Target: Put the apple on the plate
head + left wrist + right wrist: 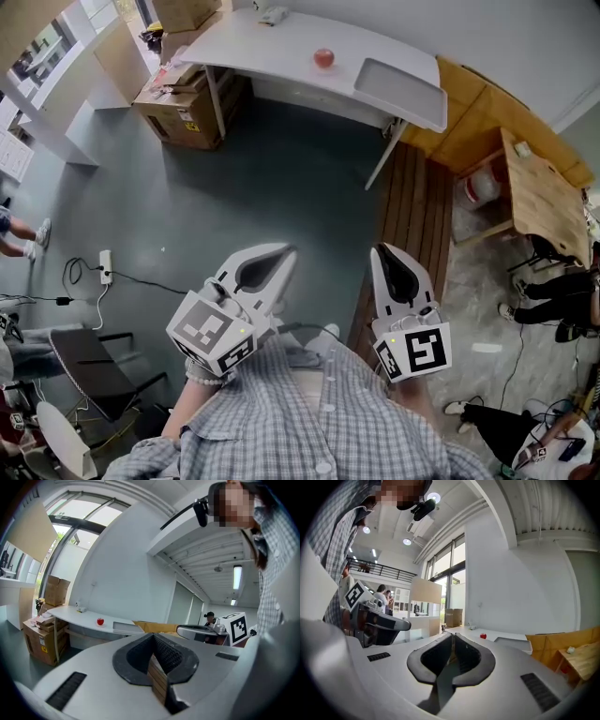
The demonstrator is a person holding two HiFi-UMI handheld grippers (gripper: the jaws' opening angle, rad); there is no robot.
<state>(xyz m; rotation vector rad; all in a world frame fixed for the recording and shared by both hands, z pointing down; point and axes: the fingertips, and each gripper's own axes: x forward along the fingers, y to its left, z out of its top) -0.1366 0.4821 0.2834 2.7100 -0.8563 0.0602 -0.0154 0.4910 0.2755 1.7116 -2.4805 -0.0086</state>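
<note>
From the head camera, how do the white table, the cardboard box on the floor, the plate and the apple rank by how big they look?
1. white table, easily largest
2. cardboard box
3. plate, a little smaller than the box, but it's close
4. apple, by far the smallest

The bench (281, 47) stands at the far side of the floor, against the wall; on it the apple (323, 57) lies near the middle, with the plate (398, 89) to its right, near but apart, at the bench's right end; boxes (183, 108) sit on the floor at the left end, partly under it; a second table (544, 192) stands further right; a power strip (106, 266) lies on the floor to the left; the left hand-held gripper (279, 255) and right hand-held gripper (380, 253) sit side by side close to the person, well apart from the bench.
</note>
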